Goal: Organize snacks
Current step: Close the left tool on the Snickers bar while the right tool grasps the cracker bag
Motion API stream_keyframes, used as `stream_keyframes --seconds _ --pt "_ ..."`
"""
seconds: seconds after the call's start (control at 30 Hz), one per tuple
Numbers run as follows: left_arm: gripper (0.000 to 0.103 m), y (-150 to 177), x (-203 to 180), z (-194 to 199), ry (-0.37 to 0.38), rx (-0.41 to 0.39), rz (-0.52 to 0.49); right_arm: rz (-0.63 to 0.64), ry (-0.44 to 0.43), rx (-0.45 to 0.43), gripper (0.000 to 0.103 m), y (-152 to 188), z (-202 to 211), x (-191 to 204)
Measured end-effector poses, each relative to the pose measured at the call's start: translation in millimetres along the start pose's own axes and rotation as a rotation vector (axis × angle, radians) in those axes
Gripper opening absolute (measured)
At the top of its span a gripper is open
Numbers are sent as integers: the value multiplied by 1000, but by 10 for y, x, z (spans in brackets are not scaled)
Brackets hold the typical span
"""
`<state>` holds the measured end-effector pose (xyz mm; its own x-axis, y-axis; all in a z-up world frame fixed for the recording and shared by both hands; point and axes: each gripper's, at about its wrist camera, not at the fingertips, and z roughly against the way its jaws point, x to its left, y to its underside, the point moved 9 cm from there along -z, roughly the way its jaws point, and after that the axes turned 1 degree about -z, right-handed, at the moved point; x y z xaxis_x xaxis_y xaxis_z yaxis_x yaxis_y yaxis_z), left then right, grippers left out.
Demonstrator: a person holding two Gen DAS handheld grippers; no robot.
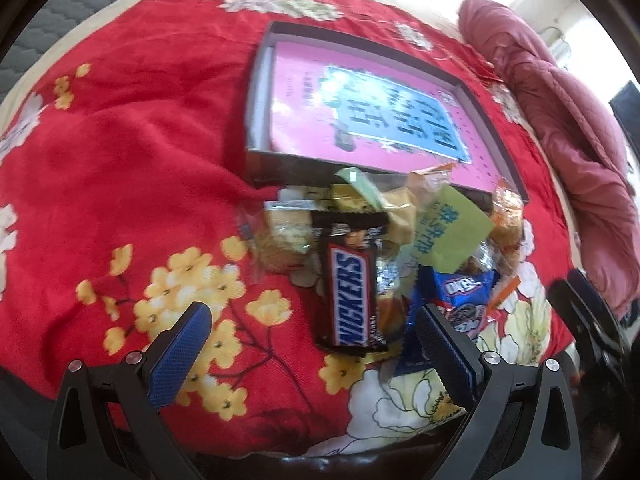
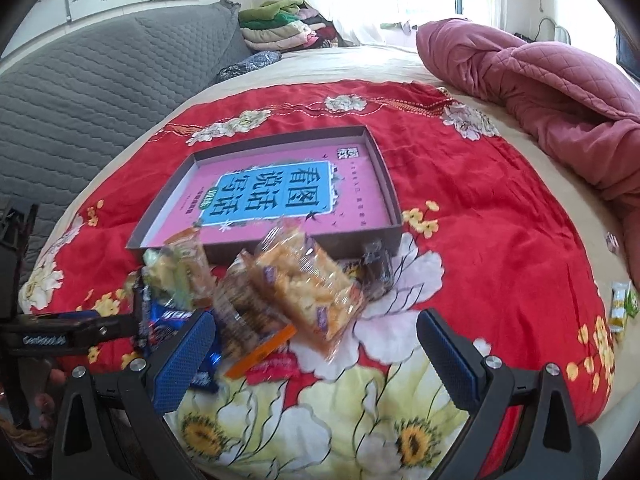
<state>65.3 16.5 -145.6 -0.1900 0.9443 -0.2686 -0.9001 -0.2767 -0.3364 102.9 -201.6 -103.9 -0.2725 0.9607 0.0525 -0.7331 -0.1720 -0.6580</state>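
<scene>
Hovering over the red floral blanket (image 1: 120, 152), left gripper (image 1: 316, 332) spread apart, empty; Snickers bar (image 1: 352, 300) tops the snack pile just before the shallow box (image 1: 264, 160). Right-wrist view: right gripper (image 2: 316, 340) apart, empty; puffed-rice pack (image 2: 308, 280) leans near that box (image 2: 384, 176).

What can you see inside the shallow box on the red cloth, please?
Inside the box lies only a pink book with a blue title panel, covering most of the floor. Whatever is beneath the book is hidden. No snacks are inside yet.
</scene>
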Motion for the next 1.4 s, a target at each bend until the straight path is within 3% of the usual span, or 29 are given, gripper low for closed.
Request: stream_keyframes --seconds 0.73,0.83,1.17,1.4 --pt "101 -61 3 -125 26 18 10 110 -19 -1 101 -205 -391 16" --pt "96 -66 -19 -133 26 17 9 139 -39 -9 99 -255 -418 48" --pt "83 -104 -94 -180 45 24 26 246 -123 9 87 -273 -627 158" --pt "70 -92 -100 -189 46 26 37 267 -222 29 66 -217 -659 233"
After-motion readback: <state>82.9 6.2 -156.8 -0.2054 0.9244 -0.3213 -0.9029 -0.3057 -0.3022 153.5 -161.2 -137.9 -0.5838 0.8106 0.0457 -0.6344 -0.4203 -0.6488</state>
